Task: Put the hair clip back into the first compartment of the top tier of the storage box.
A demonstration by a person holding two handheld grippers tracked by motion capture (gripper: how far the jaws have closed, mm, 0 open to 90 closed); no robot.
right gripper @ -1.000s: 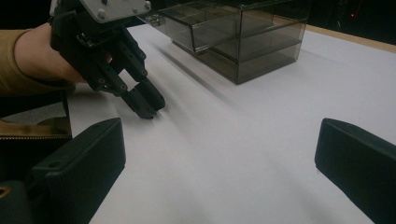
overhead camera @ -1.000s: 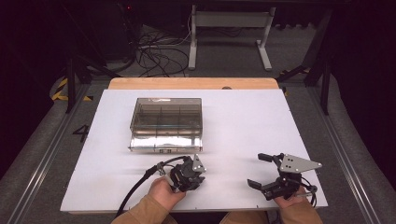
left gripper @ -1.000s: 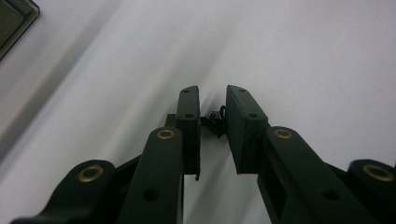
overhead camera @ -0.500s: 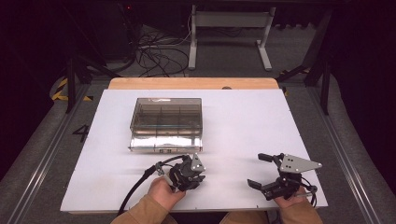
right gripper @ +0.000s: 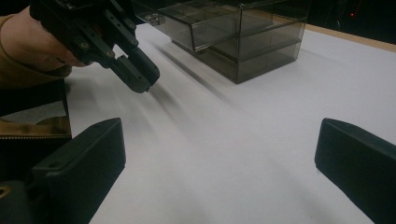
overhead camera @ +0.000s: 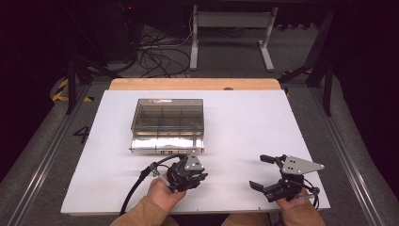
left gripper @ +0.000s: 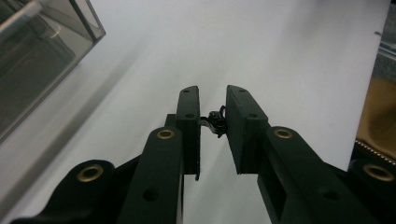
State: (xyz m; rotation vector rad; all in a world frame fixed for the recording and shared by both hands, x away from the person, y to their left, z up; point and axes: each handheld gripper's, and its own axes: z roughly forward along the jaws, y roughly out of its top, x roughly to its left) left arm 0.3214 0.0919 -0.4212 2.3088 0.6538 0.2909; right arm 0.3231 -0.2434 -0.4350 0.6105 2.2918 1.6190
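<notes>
My left gripper (overhead camera: pixel 201 175) is low over the white sheet near the table's front edge, just in front of a smoky clear compartment box (overhead camera: pixel 168 123). In the left gripper view its jaws stand close together, and a small black wiry piece (left gripper: pixel 216 122) spans the narrow gap between the pads. The box's corner (left gripper: pixel 37 60) lies to the upper left there. My right gripper (overhead camera: pixel 259 171) rests at the front right, jaws wide apart with nothing between them. The right gripper view shows the left gripper (right gripper: pixel 140 79), the hand holding it and the box (right gripper: pixel 243 37) beyond.
The white sheet (overhead camera: pixel 244 127) covers a wooden table whose far edge (overhead camera: pixel 195 84) shows. Cables and a metal frame (overhead camera: pixel 230 21) lie on the dark floor behind. Grey floor rails run along both sides. A black cable (overhead camera: pixel 136 186) trails from the left gripper.
</notes>
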